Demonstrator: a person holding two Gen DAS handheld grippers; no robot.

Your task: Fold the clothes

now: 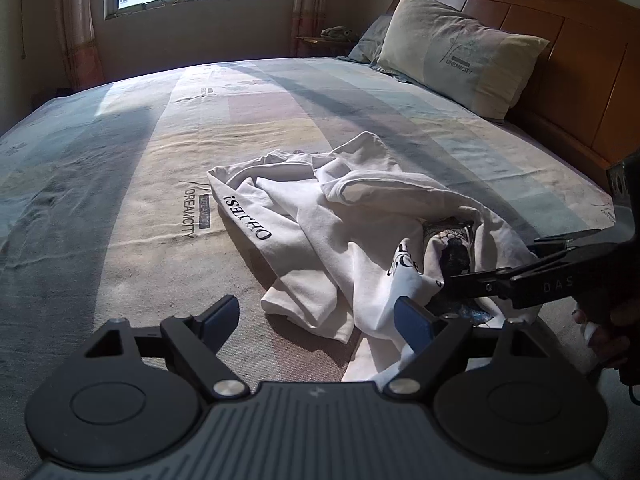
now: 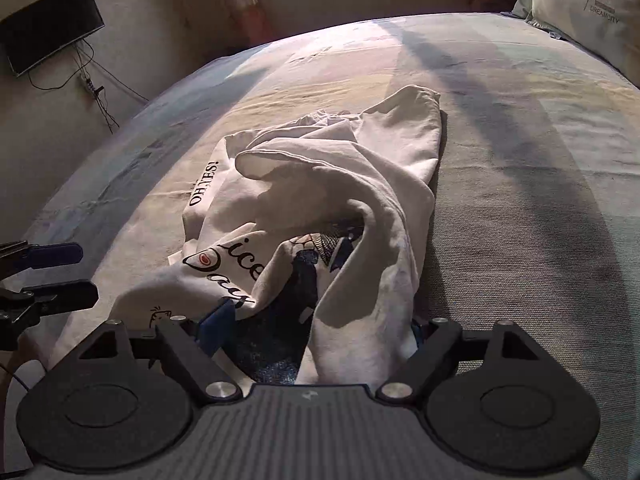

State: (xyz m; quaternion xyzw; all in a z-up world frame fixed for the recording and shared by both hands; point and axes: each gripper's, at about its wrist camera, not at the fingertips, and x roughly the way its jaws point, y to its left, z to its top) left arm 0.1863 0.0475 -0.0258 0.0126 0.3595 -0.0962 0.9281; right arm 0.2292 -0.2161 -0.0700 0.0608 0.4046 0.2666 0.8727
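White cotton, crumpled into a loose heap, is seen from the left wrist camera: the T-shirt (image 1: 352, 232) lies on the bed (image 1: 120, 184) near its close edge, with a lettered hem turned outward and a printed panel half buried in the folds. The left tool (image 1: 316, 320) is held spread wide over the sheet, nothing between its fingers, although the blue pad (image 1: 412, 328) on its right side stands just in front of the cloth's near edge. The right tool (image 1: 486, 264) is seen entering from the right, carried by a hand (image 1: 604, 332), its tips at the printed folds. A pillow (image 1: 456, 56) rests well apart against the headboard.

From the right wrist camera, the T-shirt (image 2: 320, 216) fills the near field, and a thick ridge of fabric is seen rising between the fingers of the right tool (image 2: 316, 328). Its jaws are opening, and the cloth between them does not appear to be pinched. The left tool (image 2: 60, 276) is visible at the left edge, also parted and empty.

The garment is judged not yet spread flat. The step would be done well if a single layer at a hem or shoulder were taken rather than the bunched ridge, so that the heap could be lifted and shaken open. Two separate corners should be sought, one per tool.
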